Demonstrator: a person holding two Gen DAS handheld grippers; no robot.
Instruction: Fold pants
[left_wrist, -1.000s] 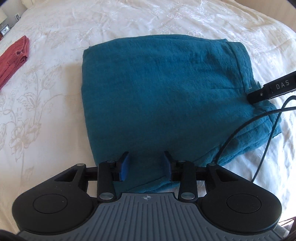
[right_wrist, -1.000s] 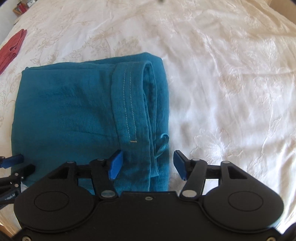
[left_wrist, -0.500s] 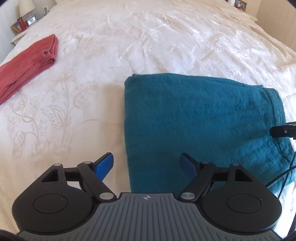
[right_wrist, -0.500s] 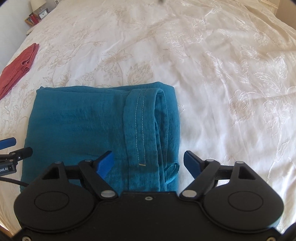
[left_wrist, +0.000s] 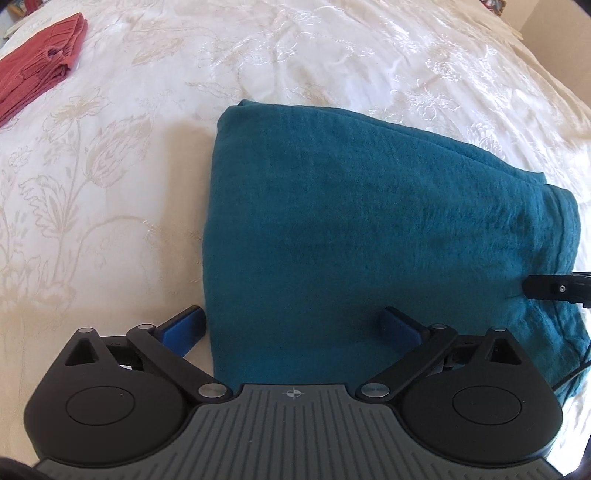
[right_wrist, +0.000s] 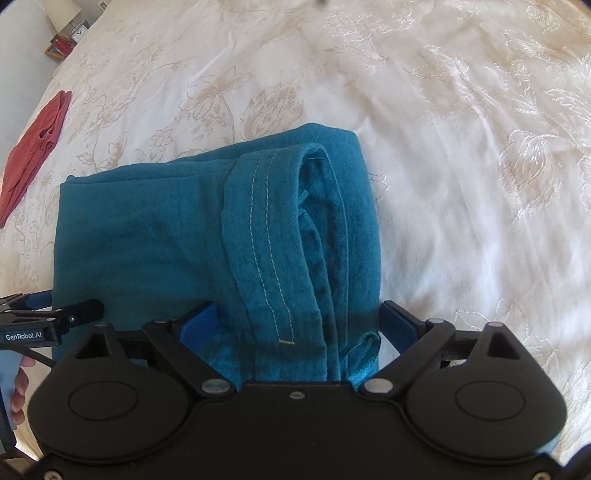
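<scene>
Teal pants (left_wrist: 369, 221) lie folded into a thick rectangle on the white embroidered bedspread (left_wrist: 129, 184). My left gripper (left_wrist: 291, 321) hovers over the near left corner, jaws opening. Its left pad (left_wrist: 184, 325) is off the cloth and its right pad (left_wrist: 399, 325) is above it, neither pressing. In the right wrist view the stitched hem band (right_wrist: 266, 240) and folded edge of the pants (right_wrist: 147, 240) sit between the opening jaws of my right gripper (right_wrist: 297, 315), untouched. The left gripper (right_wrist: 55, 317) shows at that view's left edge, and the right gripper's tip (left_wrist: 554, 288) shows at the left wrist view's right edge.
A folded red garment (left_wrist: 37, 81) lies at the far left of the bed, also seen as a red garment (right_wrist: 33, 147) in the right wrist view. A nightstand with a clock (right_wrist: 70, 37) stands beyond the bed's corner. A hand (right_wrist: 20, 380) holds the left gripper.
Both grippers' jaws have spread from narrow to wide. The left gripper has shifted left to the pants' left edge. The right gripper has drawn back slightly over the hem side.
</scene>
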